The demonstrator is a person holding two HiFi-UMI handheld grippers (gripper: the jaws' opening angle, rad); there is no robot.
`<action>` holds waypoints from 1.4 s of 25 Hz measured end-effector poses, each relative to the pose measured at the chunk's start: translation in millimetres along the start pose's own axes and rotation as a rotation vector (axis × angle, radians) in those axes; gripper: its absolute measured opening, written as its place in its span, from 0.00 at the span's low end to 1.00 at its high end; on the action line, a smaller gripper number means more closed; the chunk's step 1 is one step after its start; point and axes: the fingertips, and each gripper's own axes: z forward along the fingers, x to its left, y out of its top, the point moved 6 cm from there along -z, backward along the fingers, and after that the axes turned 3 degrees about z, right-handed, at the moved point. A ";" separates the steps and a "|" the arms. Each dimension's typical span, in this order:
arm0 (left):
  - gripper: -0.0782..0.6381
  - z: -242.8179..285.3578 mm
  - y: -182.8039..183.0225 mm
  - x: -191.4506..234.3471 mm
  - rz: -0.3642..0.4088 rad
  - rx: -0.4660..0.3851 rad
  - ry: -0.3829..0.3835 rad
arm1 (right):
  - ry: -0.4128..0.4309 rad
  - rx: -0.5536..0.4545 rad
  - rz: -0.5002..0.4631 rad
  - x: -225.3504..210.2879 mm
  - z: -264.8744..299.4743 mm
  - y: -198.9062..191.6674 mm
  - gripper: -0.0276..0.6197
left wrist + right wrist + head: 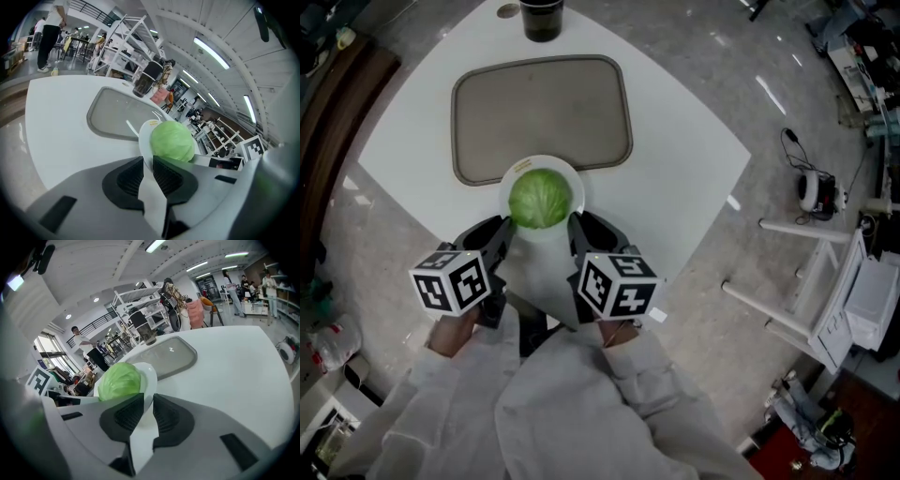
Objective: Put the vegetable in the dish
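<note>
My left claw (147, 165) is clenched on the left rim of the white dish (573, 184). My right claw (146, 401) is clenched on its right rim. The green cabbage (540, 197) sits in the dish, between both claws. In the head view the dish overlaps the near edge of the grey tray (542, 108) on the white table (684, 155). A dark cup (542, 19) stands beyond the tray.

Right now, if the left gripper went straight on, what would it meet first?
The left gripper already clamps the dish by its rim; beyond that, probably the grey tray, though depth is unclear.
</note>
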 end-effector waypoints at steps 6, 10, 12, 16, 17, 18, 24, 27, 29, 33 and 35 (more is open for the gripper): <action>0.19 20.1 38.2 13.1 0.055 0.009 -0.029 | -0.029 -0.021 -0.008 3.1 25.3 33.3 0.15; 0.18 31.8 63.6 24.0 0.074 -0.003 -0.048 | -0.032 -0.026 0.014 3.5 45.4 50.6 0.15; 0.18 39.1 74.5 29.1 0.083 -0.008 -0.056 | -0.036 -0.031 0.040 1.8 55.7 58.2 0.15; 0.18 54.6 93.9 37.6 0.100 -0.012 -0.063 | -0.052 -0.040 0.067 -1.3 74.3 72.9 0.15; 0.18 57.9 98.2 39.6 0.102 -0.013 -0.065 | -0.056 -0.042 0.069 -1.5 78.2 76.5 0.15; 0.18 61.0 102.3 41.8 0.103 -0.013 -0.066 | -0.059 -0.043 0.069 -1.7 82.1 80.1 0.15; 0.18 76.0 120.6 53.6 0.101 -0.017 -0.065 | -0.080 -0.049 0.090 -2.8 102.7 93.8 0.15; 0.19 83.3 126.7 57.9 0.108 -0.011 -0.068 | -0.087 -0.046 0.093 -4.4 109.8 98.3 0.15; 0.19 87.4 129.7 59.5 0.111 -0.005 -0.067 | -0.090 -0.044 0.094 -5.8 113.5 100.9 0.15; 0.18 92.7 132.2 61.6 0.106 0.004 -0.054 | -0.094 -0.036 0.092 -8.5 119.3 104.1 0.15; 0.19 94.9 132.7 63.6 0.101 0.015 -0.050 | -0.094 -0.027 0.089 -9.0 122.8 105.8 0.15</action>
